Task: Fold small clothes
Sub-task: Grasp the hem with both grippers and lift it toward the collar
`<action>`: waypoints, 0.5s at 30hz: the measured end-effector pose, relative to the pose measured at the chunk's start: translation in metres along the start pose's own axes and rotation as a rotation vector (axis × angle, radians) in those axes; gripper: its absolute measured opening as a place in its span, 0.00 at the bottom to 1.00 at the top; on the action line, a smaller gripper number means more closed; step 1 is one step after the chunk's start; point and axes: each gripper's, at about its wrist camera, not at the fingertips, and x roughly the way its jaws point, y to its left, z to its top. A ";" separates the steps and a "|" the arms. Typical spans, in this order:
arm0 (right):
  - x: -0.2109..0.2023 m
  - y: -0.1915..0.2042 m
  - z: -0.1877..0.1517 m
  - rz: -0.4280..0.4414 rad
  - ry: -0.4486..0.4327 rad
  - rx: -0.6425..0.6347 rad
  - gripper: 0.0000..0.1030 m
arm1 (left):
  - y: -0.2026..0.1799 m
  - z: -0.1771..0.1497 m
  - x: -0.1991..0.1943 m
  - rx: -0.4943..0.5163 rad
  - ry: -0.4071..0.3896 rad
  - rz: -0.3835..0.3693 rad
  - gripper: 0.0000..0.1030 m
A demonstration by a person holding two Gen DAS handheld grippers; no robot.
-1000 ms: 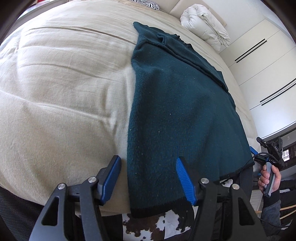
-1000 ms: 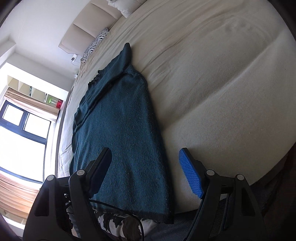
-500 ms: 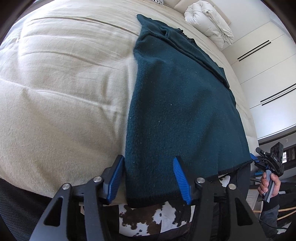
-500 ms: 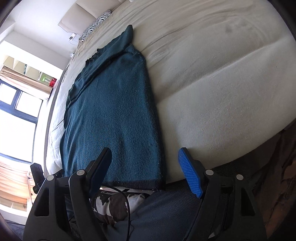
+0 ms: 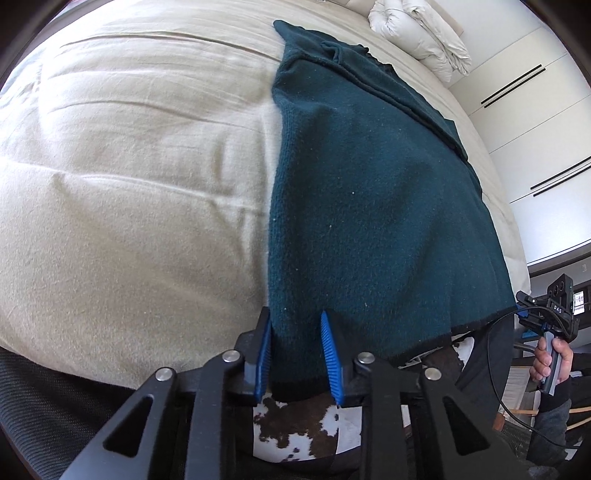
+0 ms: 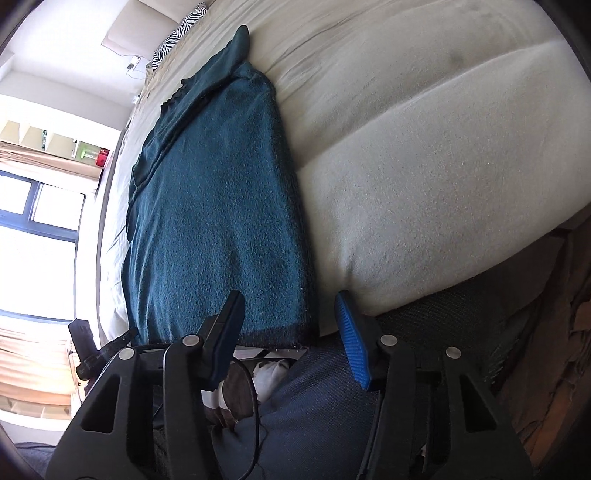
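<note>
A dark teal knitted sweater (image 5: 369, 192) lies flat on the beige bed (image 5: 129, 184), with its hem at the near edge. My left gripper (image 5: 294, 314) straddles the hem's left corner. Its jaws are closing, with the cloth between the blue pads (image 5: 330, 354), which do not pinch it. In the right wrist view the sweater (image 6: 214, 206) has its right hem corner between the fingers of my right gripper (image 6: 288, 295). Those jaws are closing too, and a gap shows beside the right pad (image 6: 351, 339). A hand (image 5: 550, 354) holds the right gripper at the far right of the left wrist view.
A rolled white duvet (image 5: 421, 33) sits at the head of the bed beside white wardrobe doors (image 5: 535, 129). A cowhide rug (image 5: 295, 424) lies below the bed edge. A zebra pillow (image 6: 177, 40) and a bright window (image 6: 37, 221) lie to the left. The person's leg (image 6: 314, 406) is below the right gripper.
Both grippers have come down closer to the hem, and both pairs of jaws have narrowed around the sweater's bottom corners. The sweater itself has not shifted.
</note>
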 end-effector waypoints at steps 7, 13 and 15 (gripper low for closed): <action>0.006 -0.001 -0.004 -0.004 0.004 -0.014 0.18 | 0.009 -0.002 -0.002 -0.034 0.009 -0.038 0.31; 0.000 0.000 -0.006 -0.012 -0.029 -0.017 0.09 | 0.009 -0.005 -0.002 -0.018 0.013 -0.026 0.08; -0.003 0.003 -0.008 -0.018 -0.041 -0.024 0.07 | 0.007 -0.008 -0.005 0.001 0.006 -0.017 0.08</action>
